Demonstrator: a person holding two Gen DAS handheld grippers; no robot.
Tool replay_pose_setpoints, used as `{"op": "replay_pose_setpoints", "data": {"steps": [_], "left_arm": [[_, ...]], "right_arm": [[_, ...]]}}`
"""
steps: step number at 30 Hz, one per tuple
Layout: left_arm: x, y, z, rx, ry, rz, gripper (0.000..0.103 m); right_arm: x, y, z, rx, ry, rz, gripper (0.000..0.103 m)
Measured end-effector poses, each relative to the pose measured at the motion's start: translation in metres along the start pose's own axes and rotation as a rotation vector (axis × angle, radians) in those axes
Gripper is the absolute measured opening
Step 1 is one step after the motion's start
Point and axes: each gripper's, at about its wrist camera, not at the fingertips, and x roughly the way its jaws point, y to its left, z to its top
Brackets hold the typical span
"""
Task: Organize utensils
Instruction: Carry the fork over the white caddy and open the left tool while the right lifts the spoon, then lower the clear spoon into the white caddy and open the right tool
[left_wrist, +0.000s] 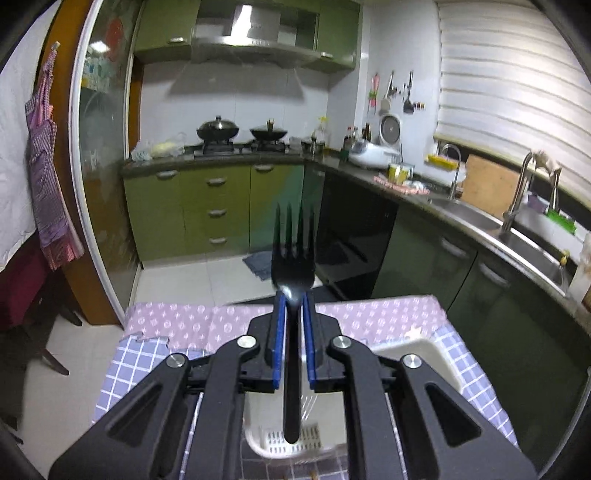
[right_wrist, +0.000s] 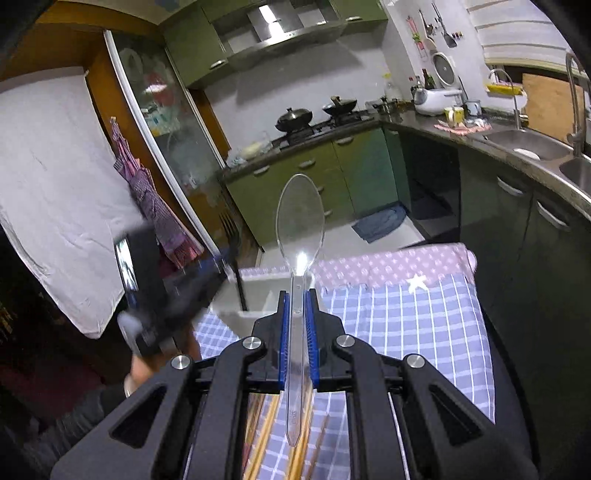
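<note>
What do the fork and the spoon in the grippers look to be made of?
Fork: likely black plastic, glossy; a highlight shows at its neck. Spoon: clear plastic by its look; cabinets show through the bowl, and moulded marks sit on the handle.

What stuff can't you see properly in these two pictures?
- Left wrist view: most of the white basket is hidden behind the left claw holding the black fork.
- Right wrist view: the wooden chopsticks are mostly covered by the right claw gripping the clear spoon, and cut off by the bottom edge.
- Right wrist view: the other claw at left is smeared by motion blur.
- Both views: the bottle labels on the counter are too small to read.
</note>
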Motion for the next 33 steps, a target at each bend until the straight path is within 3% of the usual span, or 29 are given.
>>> {"op": "replay_pose_setpoints", "data": {"steps": [3, 11, 15, 21, 30, 31, 33], "left_arm": [[0.004, 0.002, -0.010, 0.005, 0.038, -0.004, 0.026], [-0.041, 0.016, -0.017, 0.015, 0.037, -0.009, 0.033], [-0.067, 0.028, -0.023, 0.026, 0.059, 0.008, 0.036], [-0.089, 0.040, -0.039, 0.043, 0.100, 0.011, 0.036], [-0.089, 0.045, -0.067, 0.041, 0.281, 0.000, 0.037], [-0.090, 0.045, -0.072, 0.047, 0.293, 0.004, 0.037], [-0.091, 0.042, -0.077, 0.063, 0.321, 0.010, 0.039]], "right_arm": [[0.009, 0.008, 0.025, -0.003, -0.055, 0.001, 0.010], [0.054, 0.031, 0.075, -0.028, -0.214, 0.000, 0.010], [0.097, 0.035, 0.080, -0.069, -0.223, -0.036, 0.010], [0.129, 0.022, 0.044, -0.087, -0.175, -0.088, 0.010], [0.134, 0.033, -0.014, -0.234, -0.106, -0.148, 0.011], [0.135, 0.036, -0.017, -0.247, -0.094, -0.156, 0.012], [0.134, 0.037, -0.021, -0.245, -0.069, -0.166, 0.025]]}}
